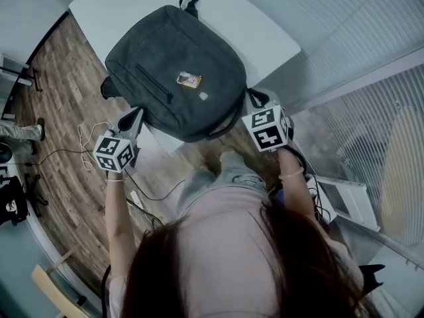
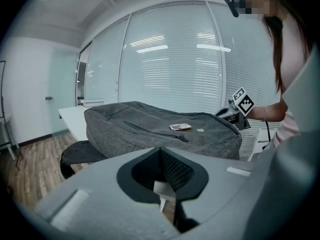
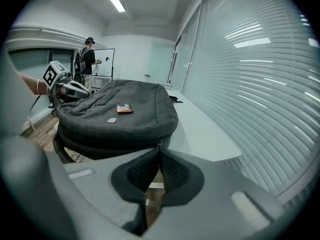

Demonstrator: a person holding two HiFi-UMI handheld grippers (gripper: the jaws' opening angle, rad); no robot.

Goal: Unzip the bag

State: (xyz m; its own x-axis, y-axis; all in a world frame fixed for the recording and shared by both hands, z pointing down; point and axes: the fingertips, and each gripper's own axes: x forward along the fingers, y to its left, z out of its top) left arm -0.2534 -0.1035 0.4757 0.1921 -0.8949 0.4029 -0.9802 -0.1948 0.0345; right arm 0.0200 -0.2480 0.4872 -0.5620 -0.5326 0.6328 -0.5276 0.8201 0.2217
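A dark grey backpack [image 1: 175, 71] lies flat on the white table [image 1: 265, 32], with a small yellow card [image 1: 189, 79] on top and a front-pocket zipper [image 1: 154, 83]. My left gripper [image 1: 134, 119] is shut with nothing in it, at the bag's near left corner; the backpack [image 2: 160, 126] fills the view just beyond its tips [image 2: 161, 151]. My right gripper [image 1: 257, 99] is at the near right corner, by a strap. Its jaws look shut, and its tips [image 3: 159, 149] meet right at the side seam of the backpack [image 3: 117, 116]. Whether they pinch a zipper pull I cannot tell.
The bag overhangs the table's near edge above a wooden floor [image 1: 66, 78]. Cables [image 1: 86, 144] trail on the floor at left. Window blinds [image 3: 250, 59] run along the right side. A person [image 3: 86, 54] stands far back in the room.
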